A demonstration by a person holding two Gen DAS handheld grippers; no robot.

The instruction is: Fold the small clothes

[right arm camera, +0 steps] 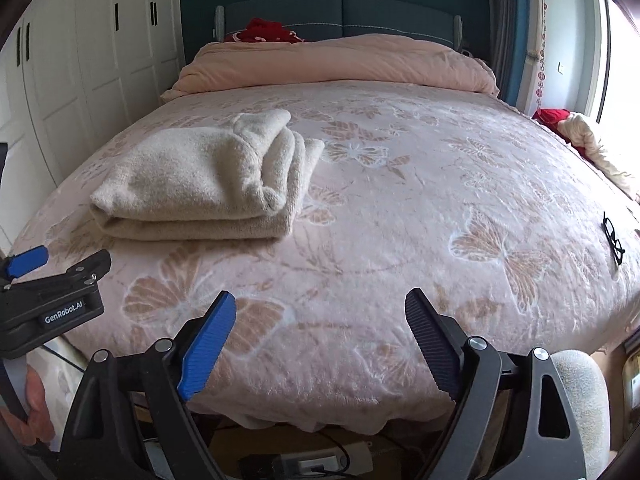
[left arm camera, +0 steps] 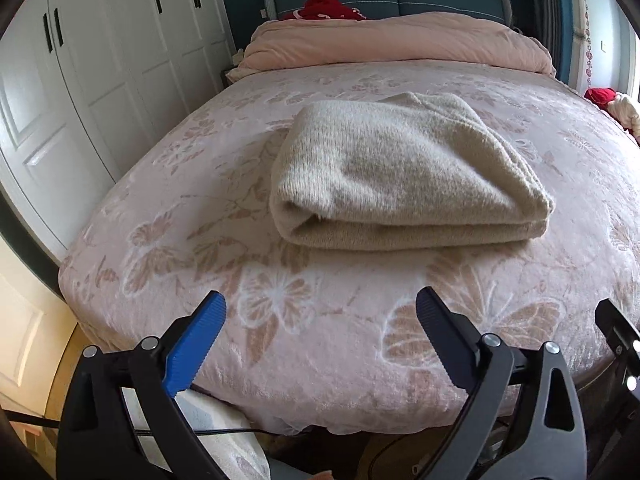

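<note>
A cream fuzzy knitted garment (left arm camera: 404,172), folded into a thick rectangular bundle, lies on the pink plush bedspread with butterfly and flower patterns (left arm camera: 340,340); its fold faces the foot of the bed, and in the right wrist view (right arm camera: 200,184) loose layered edges and a rolled cuff or collar show at its right side, though which part of the garment that is cannot be made out. The left gripper (left arm camera: 320,320) hangs over the foot edge of the bed, well short of the bundle, its jaws spread wide and empty. The right gripper (right arm camera: 320,316) is likewise released, holding nothing, further right. Black-framed glasses (right arm camera: 614,240) lie near the bed's right edge. A peach duvet (left arm camera: 400,46) is bunched at the headboard, half hiding a red cloth (left arm camera: 328,8). White wardrobe doors (left arm camera: 120,60) stand left.
</note>
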